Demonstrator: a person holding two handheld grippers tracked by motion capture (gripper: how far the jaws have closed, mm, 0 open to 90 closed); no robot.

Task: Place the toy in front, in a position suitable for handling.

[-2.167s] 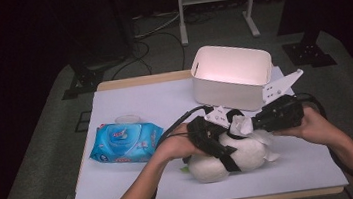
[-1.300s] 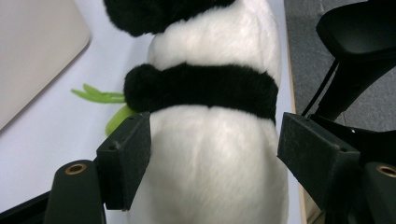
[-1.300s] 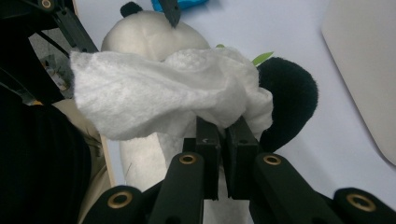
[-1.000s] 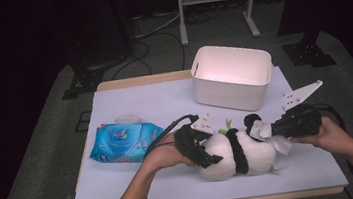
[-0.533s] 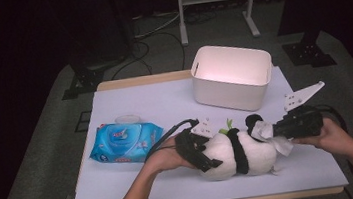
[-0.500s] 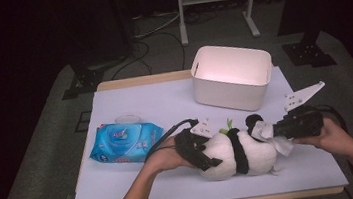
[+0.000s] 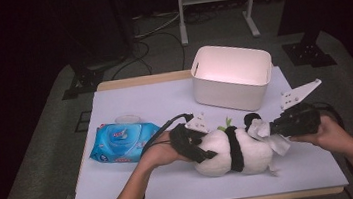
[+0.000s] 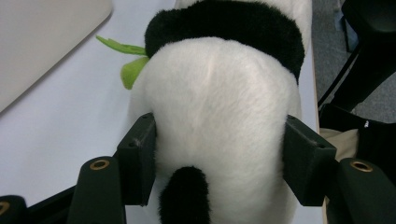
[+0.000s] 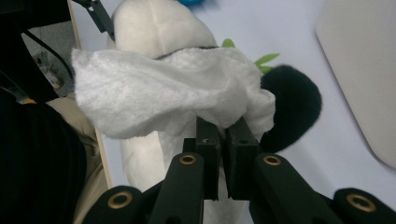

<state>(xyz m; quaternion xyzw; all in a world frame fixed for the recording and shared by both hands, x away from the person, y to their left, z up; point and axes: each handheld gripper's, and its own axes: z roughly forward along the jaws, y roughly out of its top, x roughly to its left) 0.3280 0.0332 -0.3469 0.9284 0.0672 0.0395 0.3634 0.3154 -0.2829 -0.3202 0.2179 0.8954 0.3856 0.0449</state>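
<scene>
Shifted since a couple of seconds back: panda plush [image 7: 233,149] pulled out from under both hands and laid lengthwise on the tabletop [image 7: 165,103]; right tongs [image 7: 274,127] swung out to its right end, left tongs [image 7: 205,152] settled at its left end.

Panda plush: white body, black band and black ear, green leaf sprig [image 8: 122,59]; lying on its side near the front edge, just in front of the white bin [image 7: 232,75].

White wipe [image 9: 159,93]: crumpled sheet, pinched tight between the right tongs [image 9: 223,135], jaws clenched on one corner, rest draped over the plush by the black ear [image 9: 292,105]. Held so, by judgement, for wiping the fur.

Left tongs [image 8: 219,149]: jaws just been closing, rump of the plush between them, pads pressed against the fur on both sides. Grasping the plush, presumably to steady it against the rubbing.

Blue wipes pack [image 7: 123,142]: flat on the tabletop, left of the plush, apart from it; likely source of the sheet.

White bin: open top, toward the far edge, contents not visible.
</scene>
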